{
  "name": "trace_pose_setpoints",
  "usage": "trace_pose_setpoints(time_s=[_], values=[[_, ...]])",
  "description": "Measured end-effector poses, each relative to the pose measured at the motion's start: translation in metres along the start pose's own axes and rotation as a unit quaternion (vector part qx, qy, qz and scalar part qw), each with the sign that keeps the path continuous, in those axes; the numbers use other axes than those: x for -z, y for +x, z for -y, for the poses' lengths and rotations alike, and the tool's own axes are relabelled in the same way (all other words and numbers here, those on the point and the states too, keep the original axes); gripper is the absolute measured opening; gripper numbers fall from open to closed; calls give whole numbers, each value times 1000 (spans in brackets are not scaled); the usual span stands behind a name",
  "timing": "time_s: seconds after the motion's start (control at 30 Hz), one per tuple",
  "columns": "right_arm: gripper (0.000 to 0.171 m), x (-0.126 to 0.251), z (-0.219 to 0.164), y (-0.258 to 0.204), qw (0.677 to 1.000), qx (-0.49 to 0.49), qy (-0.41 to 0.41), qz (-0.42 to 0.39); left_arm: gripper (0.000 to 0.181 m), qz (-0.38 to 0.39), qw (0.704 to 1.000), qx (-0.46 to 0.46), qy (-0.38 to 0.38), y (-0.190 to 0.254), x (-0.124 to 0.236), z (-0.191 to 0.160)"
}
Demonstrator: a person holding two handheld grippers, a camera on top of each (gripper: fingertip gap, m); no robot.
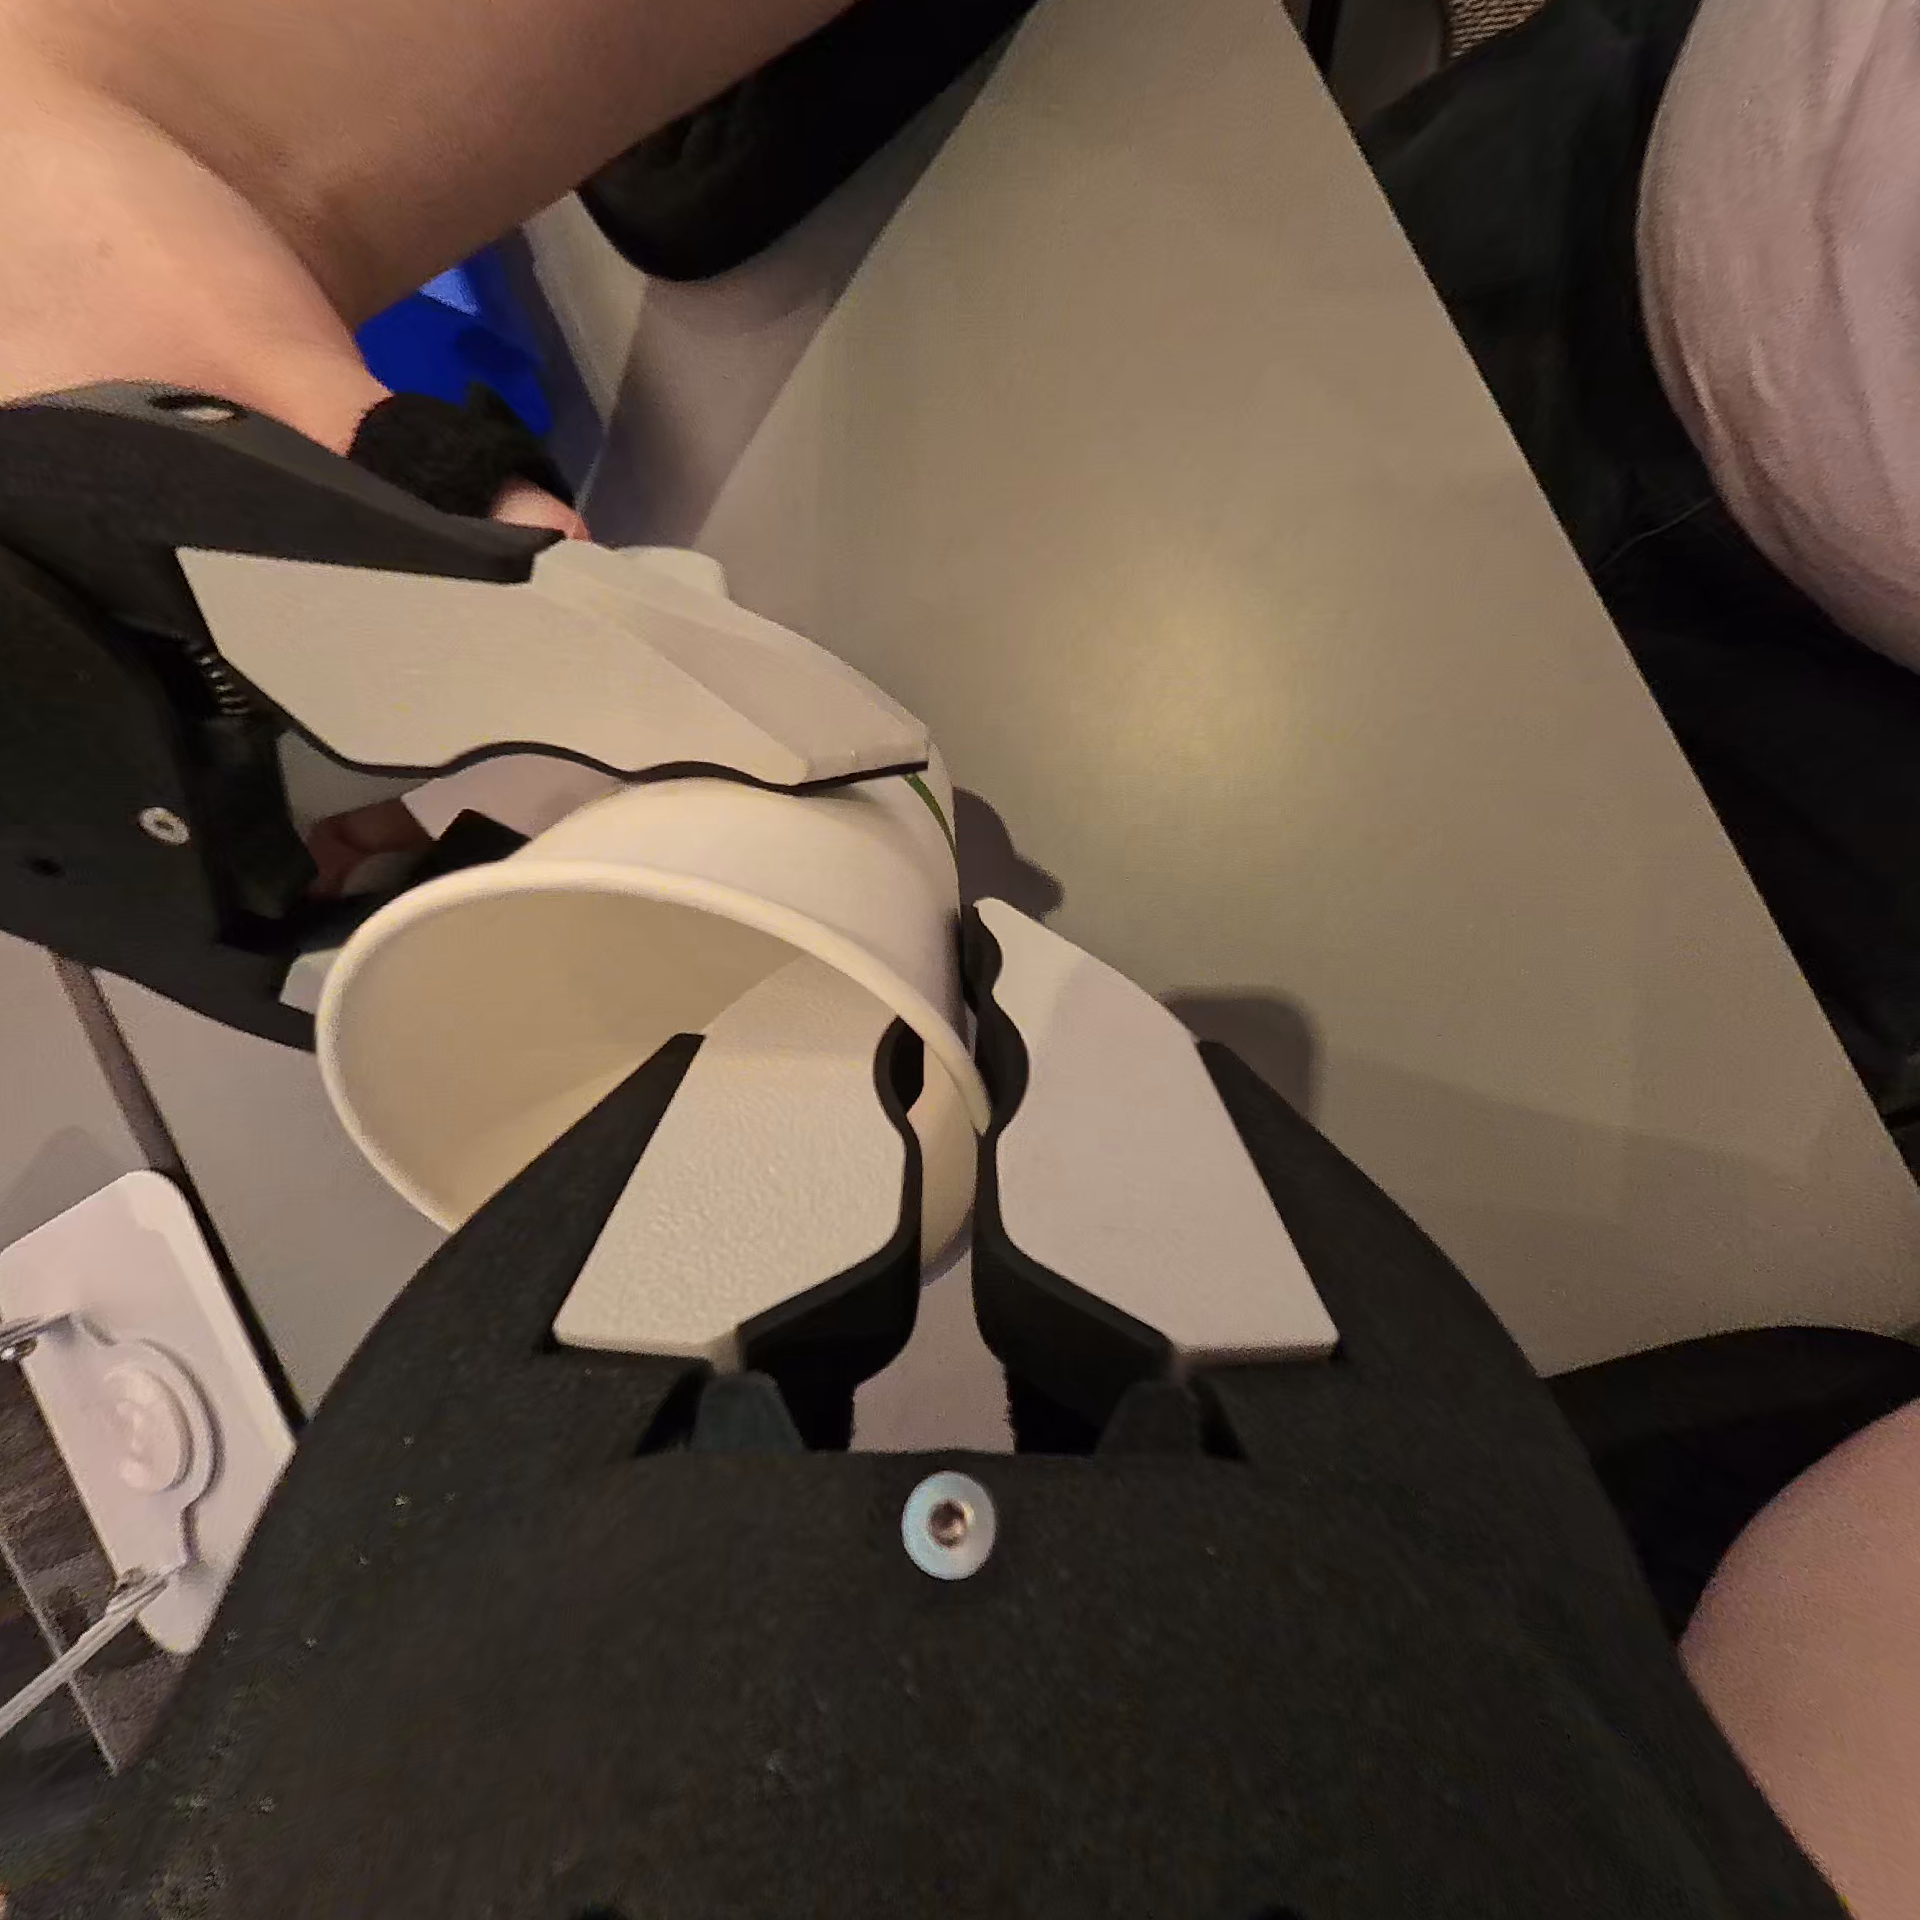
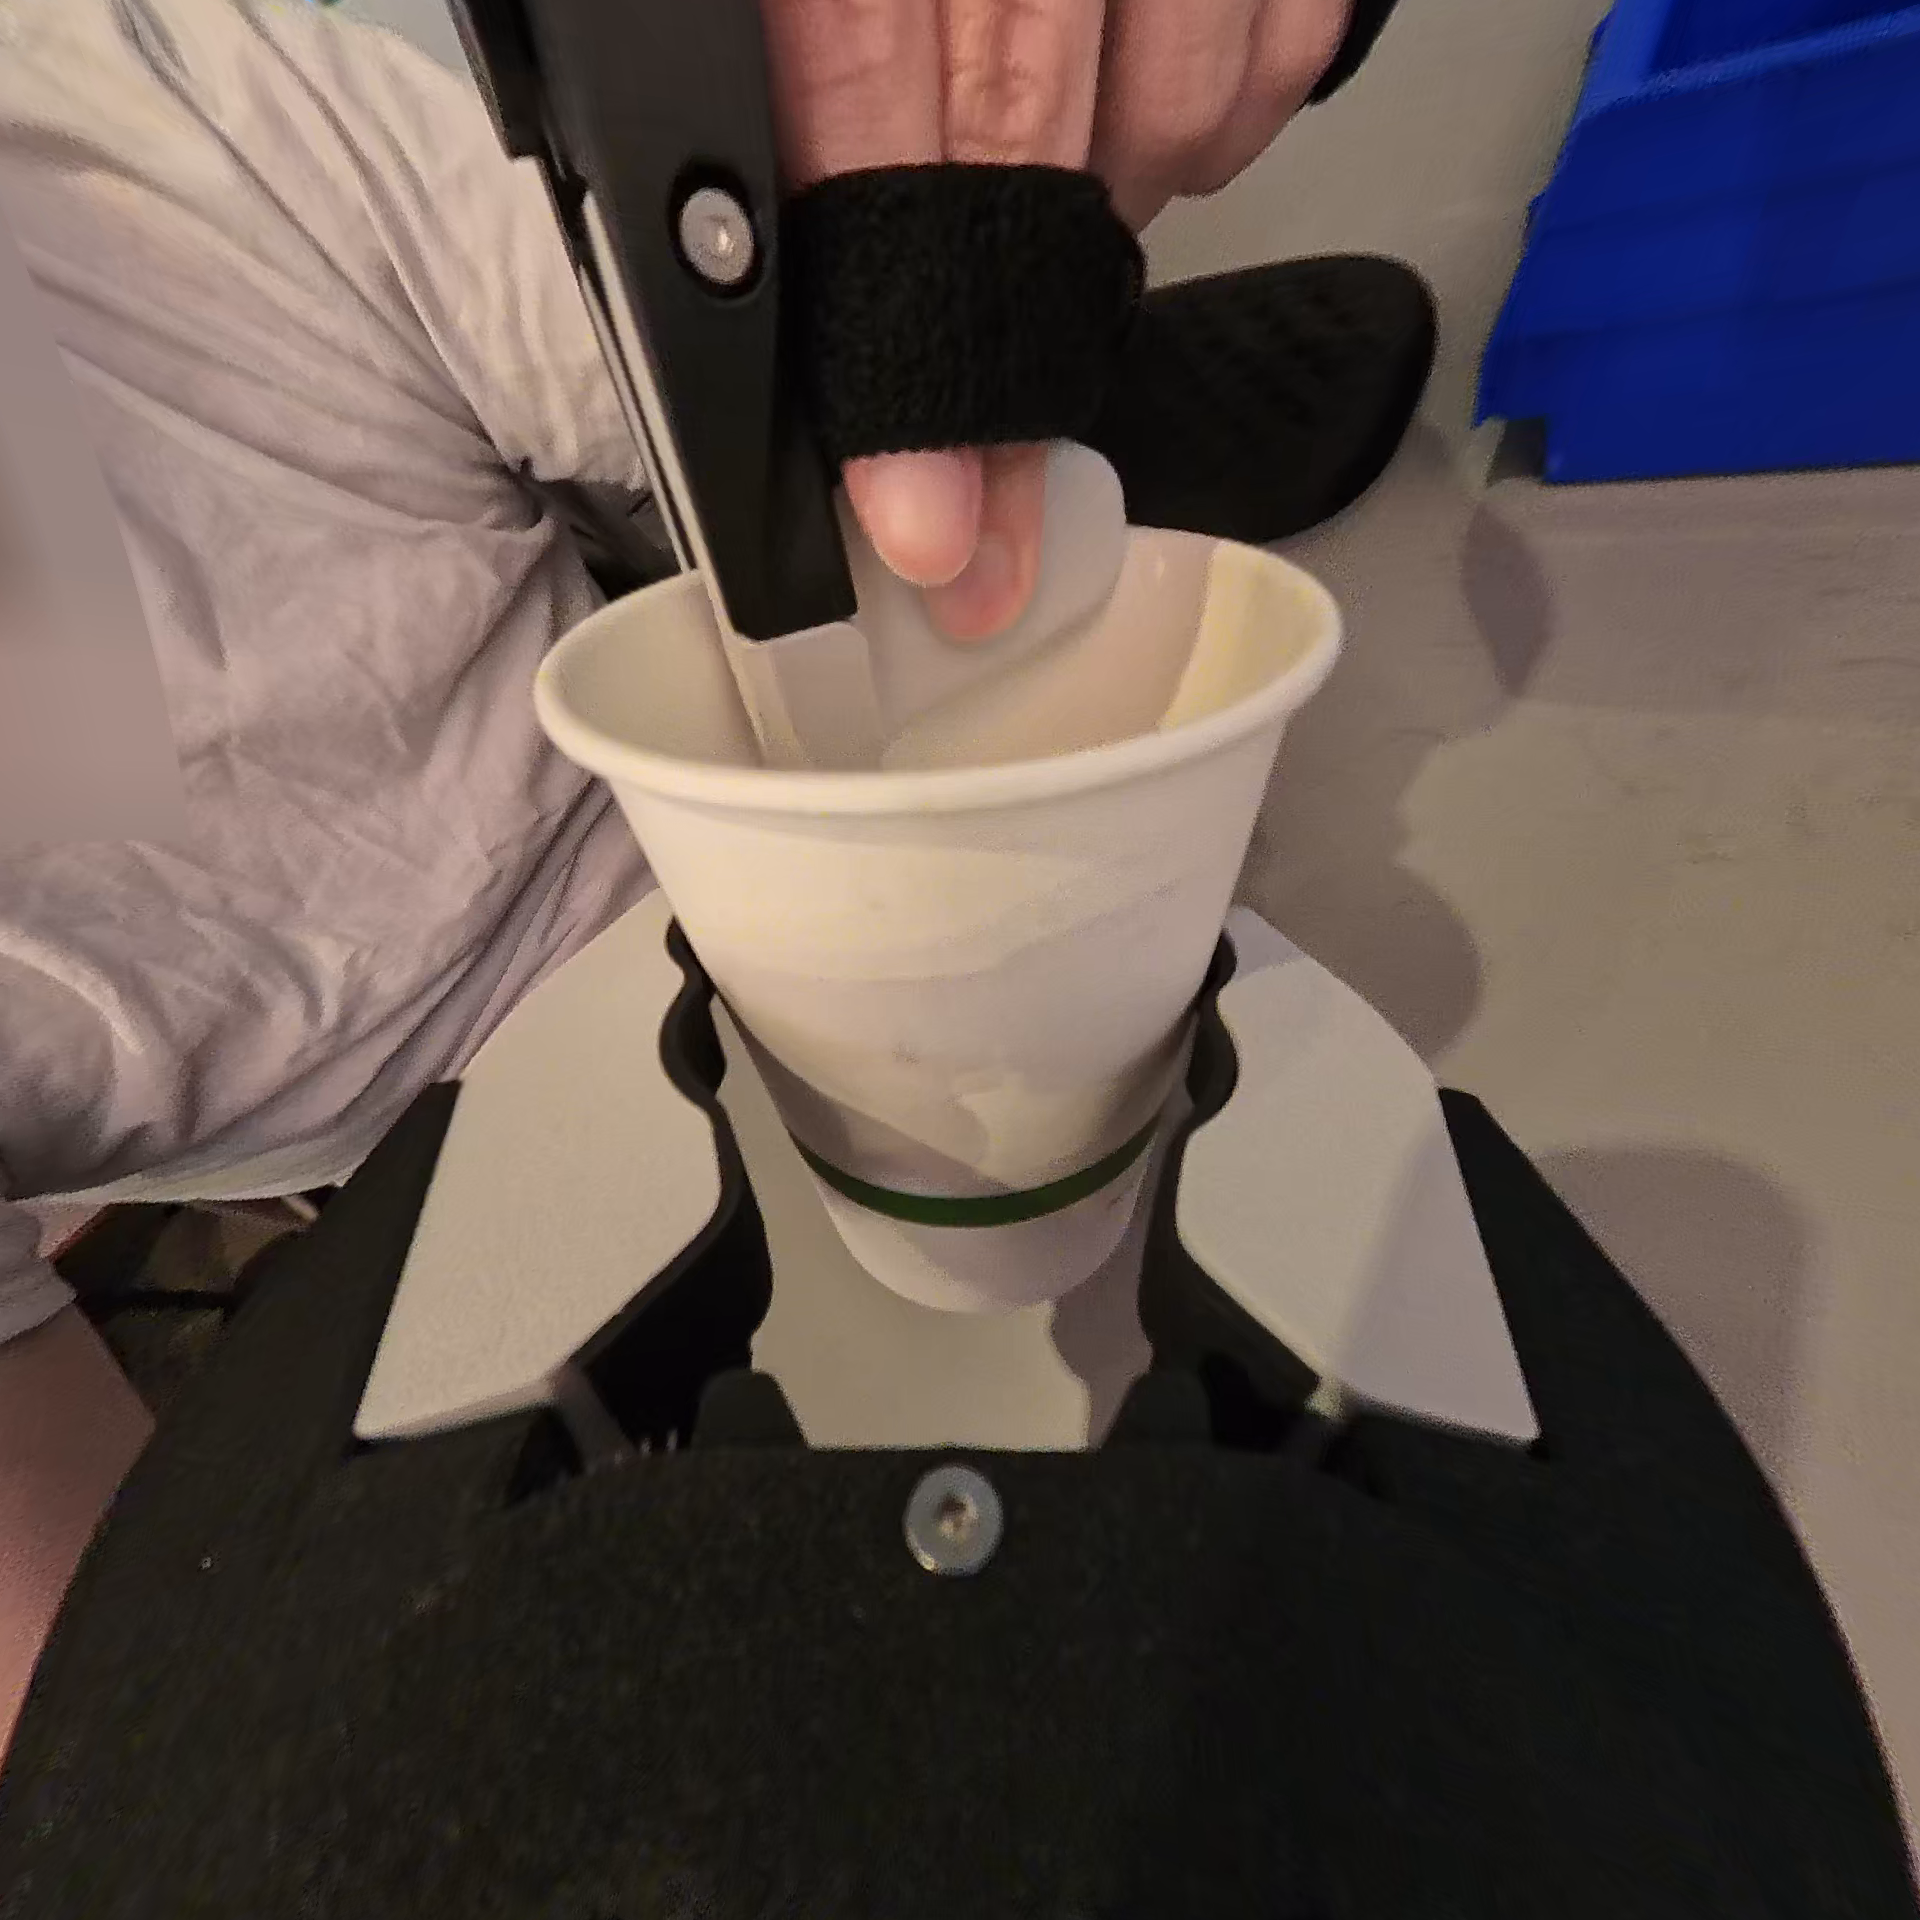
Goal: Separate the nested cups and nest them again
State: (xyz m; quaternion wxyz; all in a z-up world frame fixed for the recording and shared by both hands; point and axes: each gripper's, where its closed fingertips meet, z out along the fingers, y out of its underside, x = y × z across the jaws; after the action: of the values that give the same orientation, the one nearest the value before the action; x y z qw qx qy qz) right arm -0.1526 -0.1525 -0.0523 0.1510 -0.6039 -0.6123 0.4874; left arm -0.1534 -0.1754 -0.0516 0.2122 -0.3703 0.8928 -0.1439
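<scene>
A white paper cup [image 1: 727,831] with a green band near its base is held in the air between both grippers. My left gripper [image 1: 951,997] is shut on the cup's wall at the rim, one finger inside the mouth and one outside. My right gripper [image 2: 951,966] is shut around the cup's [image 2: 935,883] lower body, just above the green band [image 2: 977,1210]. In the left wrist view the right gripper's upper finger [image 1: 582,675] lies across the cup from the left. Only one rim shows; I cannot tell whether a second cup sits inside.
A grey table top [image 1: 1247,520] lies below the cup. A blue bin [image 2: 1714,260] stands at the back right. A person's torso in a light shirt [image 2: 312,520] is close on the left, and a black armrest [image 2: 1278,384] is behind the cup.
</scene>
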Motion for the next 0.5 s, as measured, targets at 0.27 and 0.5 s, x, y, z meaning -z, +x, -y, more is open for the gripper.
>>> trace_pose_setpoints(time_s=[0.27, 0.5], values=[[88, -4, -3, -6, 1000, 4, -12, 19, 11, 22, 1000, -3, 11, -4, 1, 6], [88, 4, 2, 3, 1000, 0, 10, -3, 69, 109, 990, 40, 73, -32, 31, 16]])
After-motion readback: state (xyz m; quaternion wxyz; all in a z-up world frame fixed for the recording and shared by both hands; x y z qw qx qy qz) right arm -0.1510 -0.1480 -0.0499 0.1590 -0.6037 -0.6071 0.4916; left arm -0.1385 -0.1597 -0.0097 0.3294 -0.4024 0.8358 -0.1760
